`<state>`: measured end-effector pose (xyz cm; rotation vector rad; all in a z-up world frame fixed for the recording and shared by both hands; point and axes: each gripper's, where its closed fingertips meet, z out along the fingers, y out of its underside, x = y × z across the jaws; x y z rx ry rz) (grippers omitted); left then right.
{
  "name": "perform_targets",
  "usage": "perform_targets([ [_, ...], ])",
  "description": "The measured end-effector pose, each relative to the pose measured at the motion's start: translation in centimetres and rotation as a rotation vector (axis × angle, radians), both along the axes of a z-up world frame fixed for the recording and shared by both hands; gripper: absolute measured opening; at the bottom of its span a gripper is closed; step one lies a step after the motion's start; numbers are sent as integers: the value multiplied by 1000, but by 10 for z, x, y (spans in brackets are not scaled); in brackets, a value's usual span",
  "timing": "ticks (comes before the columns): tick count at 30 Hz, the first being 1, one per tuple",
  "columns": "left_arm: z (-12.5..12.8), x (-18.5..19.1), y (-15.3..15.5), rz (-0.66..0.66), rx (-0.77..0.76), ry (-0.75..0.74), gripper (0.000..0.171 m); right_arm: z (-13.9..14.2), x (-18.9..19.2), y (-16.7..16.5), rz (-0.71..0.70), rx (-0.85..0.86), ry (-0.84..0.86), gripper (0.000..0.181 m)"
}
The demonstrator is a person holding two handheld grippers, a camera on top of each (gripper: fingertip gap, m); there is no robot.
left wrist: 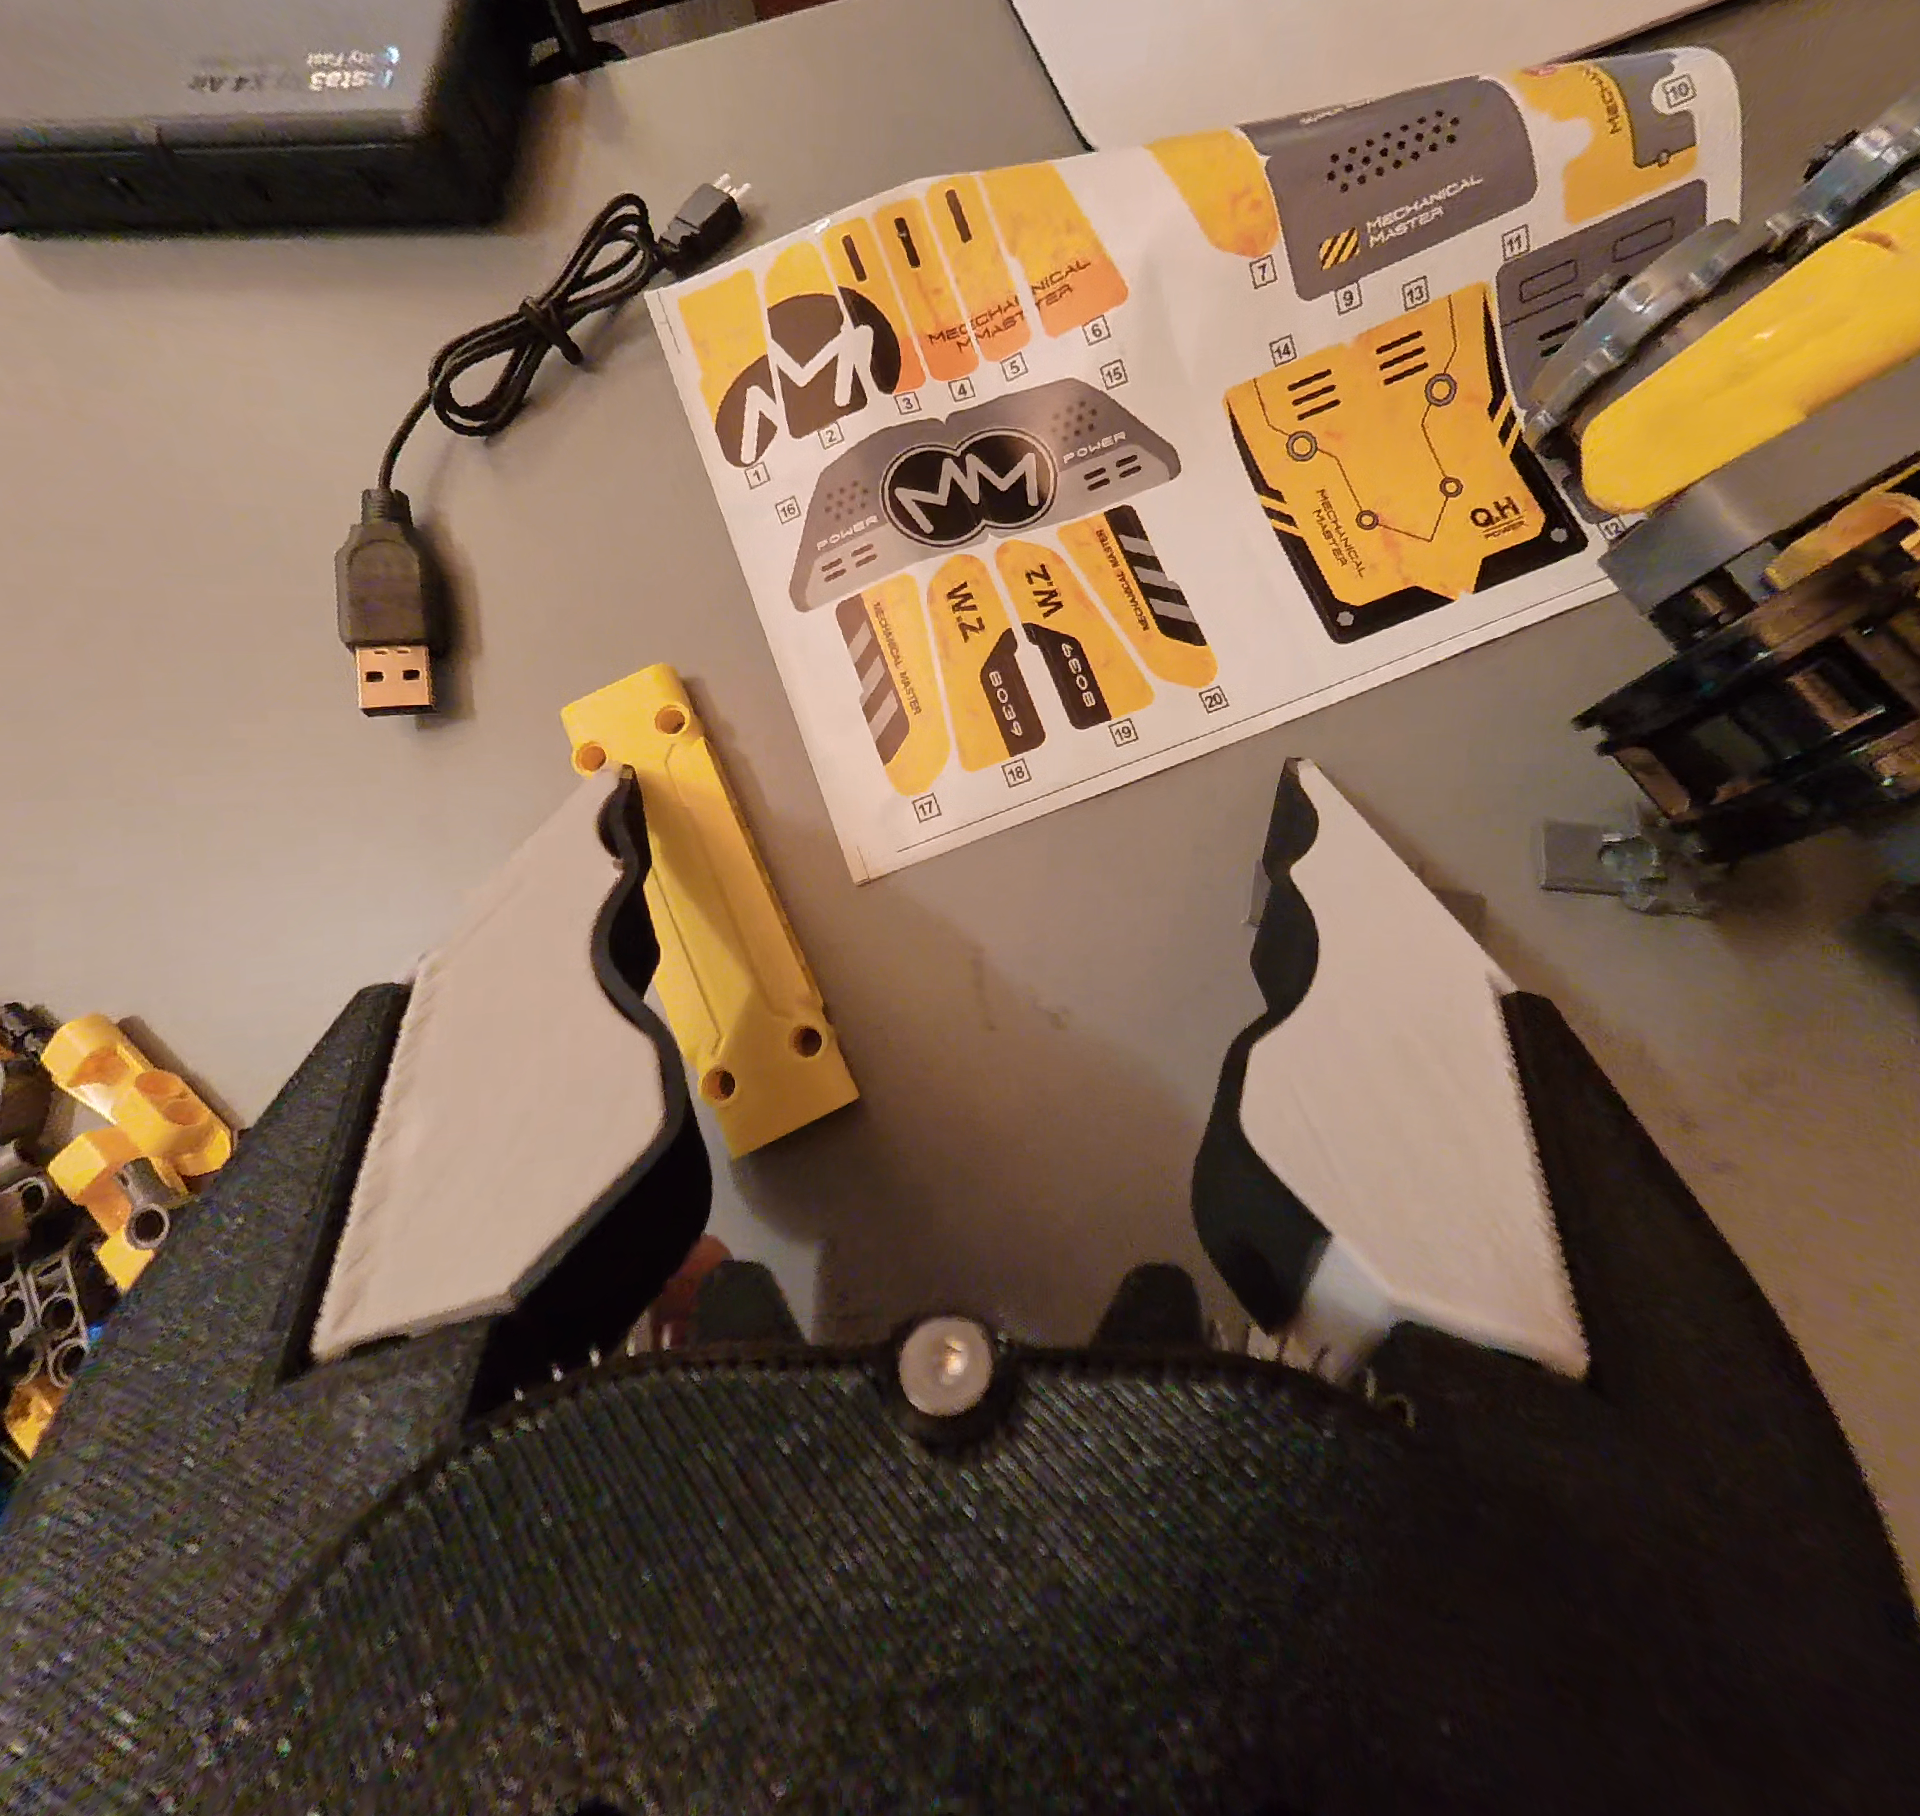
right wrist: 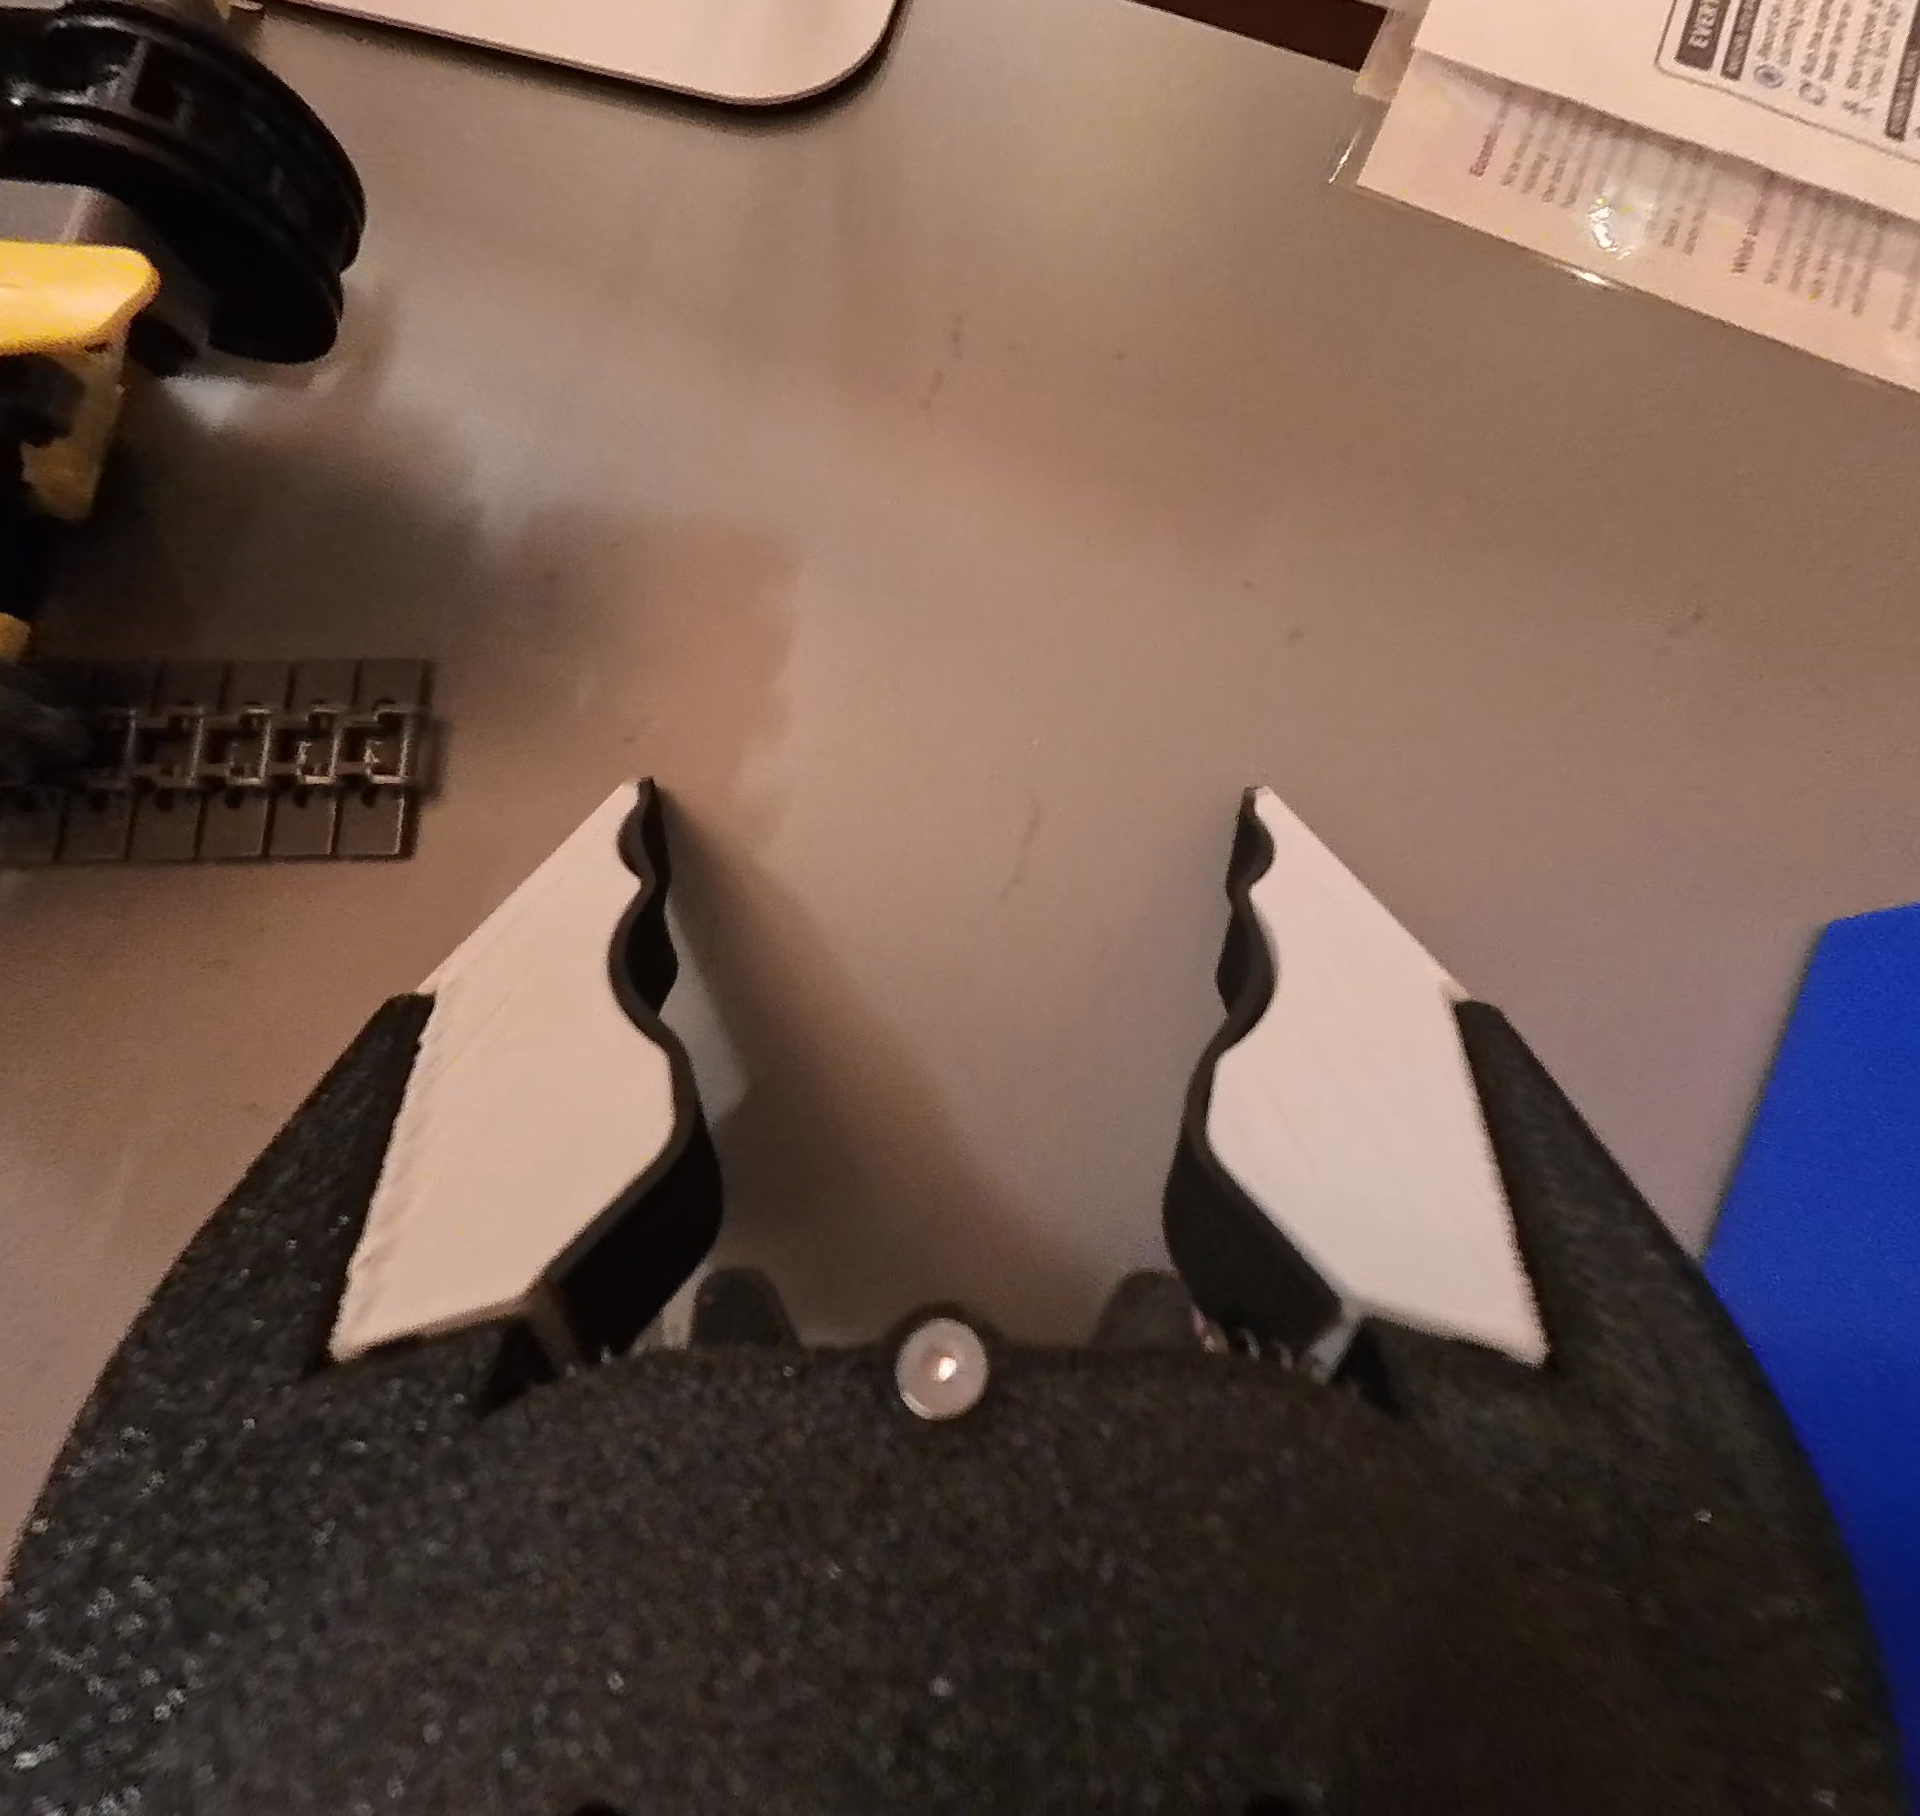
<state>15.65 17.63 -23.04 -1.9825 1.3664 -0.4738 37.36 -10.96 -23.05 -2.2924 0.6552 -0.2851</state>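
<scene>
Over the grey desk both grippers hang with jaws wide apart and nothing between them.

Risks, as I judge them. The biggest thing about is the yellow and black model at the desk's right edge in the left wrist view; it shows again at the left of the right wrist view, with a grey track trailing from it. Either gripper swinging sideways could knock the model or drag the track. The sticker sheet lies flat toward the far side of the desk, one end curling up and the other tucked beside the model; a low pass of the left gripper could crease or push it. The yellow beam lies just beside and partly under the left gripper's left finger, so closing or dropping there may nudge it aside rather than catch it. I cannot tell whether finger and beam touch.

Around: a dark box at the far left corner, a black cable coiled near it, and a pile of small parts at the near left edge. The right gripper sits above bare desk, with papers at the far right and a blue sheet at the near right, both well apart from its jaws.
</scene>
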Motion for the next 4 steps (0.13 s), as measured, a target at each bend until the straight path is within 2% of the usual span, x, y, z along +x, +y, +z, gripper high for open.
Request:
perform_targets([
  [4, -2, -3, 4, 33, -6, 9, 128, 0, 0, 0, 0, 0, 0, 107],
])
